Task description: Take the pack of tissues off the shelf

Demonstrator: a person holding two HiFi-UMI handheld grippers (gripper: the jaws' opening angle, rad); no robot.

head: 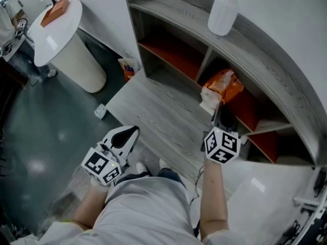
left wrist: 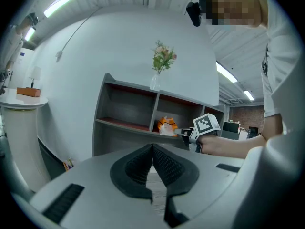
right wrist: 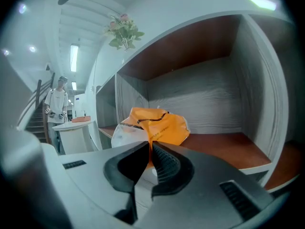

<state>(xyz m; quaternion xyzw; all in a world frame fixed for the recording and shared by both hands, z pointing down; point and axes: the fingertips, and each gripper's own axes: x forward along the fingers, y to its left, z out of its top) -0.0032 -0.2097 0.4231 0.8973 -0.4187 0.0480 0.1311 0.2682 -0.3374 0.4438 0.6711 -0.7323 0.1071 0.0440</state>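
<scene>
- The left gripper point(left wrist: 152, 148) had its black ribbed jaws pressed together with nothing between them. It was held low, well apart from the shelf.
- The right gripper point(right wrist: 150, 146) had its jaws closed tip to tip, pointing straight at the orange-and-white plastic pack of tissues point(right wrist: 155, 125). The tips stood just in front of the pack; contact could not be determined.
- The pack of tissues lay on the red-brown floor of one compartment of the grey wood-grain shelf unit point(head: 173, 5), right of an upright divider point(head: 204, 63).
- A white ceramic vase point(head: 223, 13) holding flowers stood on the top board, above that divider.
</scene>
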